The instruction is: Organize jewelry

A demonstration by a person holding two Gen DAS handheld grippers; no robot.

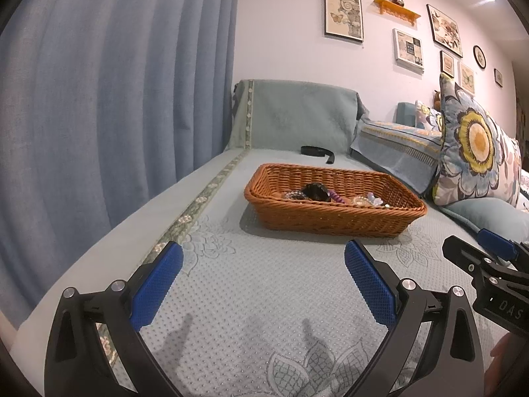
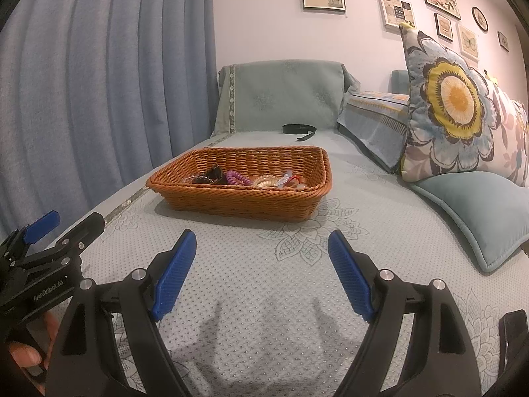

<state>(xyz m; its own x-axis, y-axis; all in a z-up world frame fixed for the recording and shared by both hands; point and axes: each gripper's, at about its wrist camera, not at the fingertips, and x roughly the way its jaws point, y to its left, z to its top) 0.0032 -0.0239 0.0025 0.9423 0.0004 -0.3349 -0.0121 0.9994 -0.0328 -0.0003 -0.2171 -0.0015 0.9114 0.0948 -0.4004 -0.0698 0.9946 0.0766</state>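
The left gripper (image 1: 264, 284) and right gripper (image 2: 261, 271) are hovering over the sofa cover (image 2: 264, 297) with their blue fingers spread wide apart, gripping nothing. The wicker basket (image 2: 238, 203) is sitting ahead of both, holding the jewelry (image 2: 236, 178) in a loose pile. "GenRobot.AI" is showing on the left gripper's body in the right wrist view.

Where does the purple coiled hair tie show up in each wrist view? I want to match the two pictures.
Left wrist view: purple coiled hair tie lies inside the wicker basket, just right of a dark object, a little above frame centre.
Right wrist view: the hair tie is in the basket, left of frame centre, again right of the dark object.
Shared landmark: the black strap on the cover behind the basket.
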